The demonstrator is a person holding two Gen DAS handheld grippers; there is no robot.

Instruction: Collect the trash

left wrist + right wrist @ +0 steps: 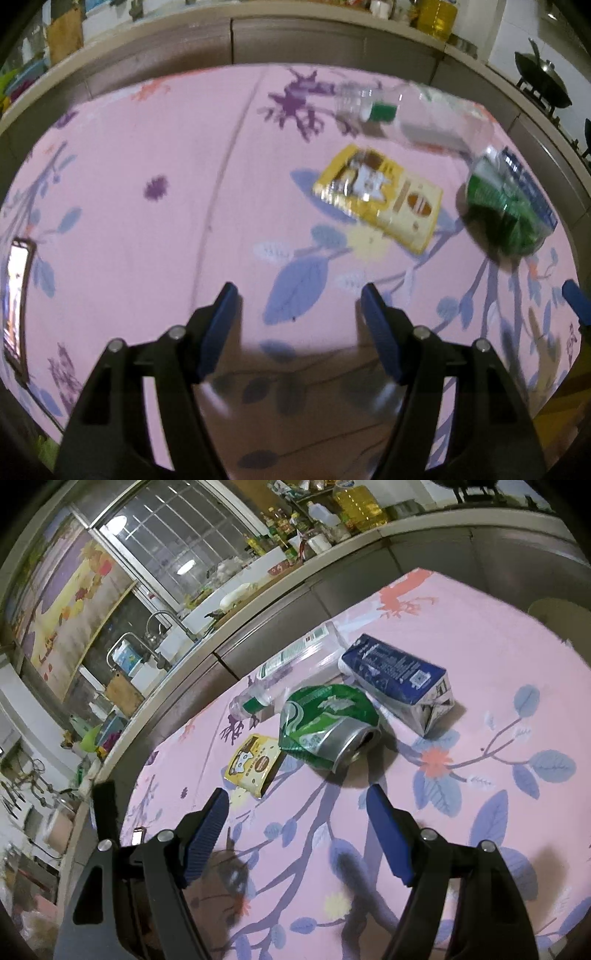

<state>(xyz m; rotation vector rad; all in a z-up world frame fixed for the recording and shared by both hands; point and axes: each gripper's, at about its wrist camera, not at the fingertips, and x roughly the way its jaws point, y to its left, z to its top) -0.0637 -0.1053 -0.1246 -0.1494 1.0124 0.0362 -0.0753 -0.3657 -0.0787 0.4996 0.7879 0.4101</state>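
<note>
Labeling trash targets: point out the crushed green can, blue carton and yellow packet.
crushed green can (325, 725): right wrist view, dented green side.
blue carton (395, 672): right wrist view, blue top face.
yellow packet (384, 192): left wrist view, printed front.

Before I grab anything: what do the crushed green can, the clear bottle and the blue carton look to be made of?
Crushed green can: thin metal, likely aluminium; silvery top, dented printed wall.
Clear bottle with green label: transparent plastic, glossy; the cloth shows through it.
Blue carton: coated paperboard, probably; folded seams at its end, slight sheen.
</note>
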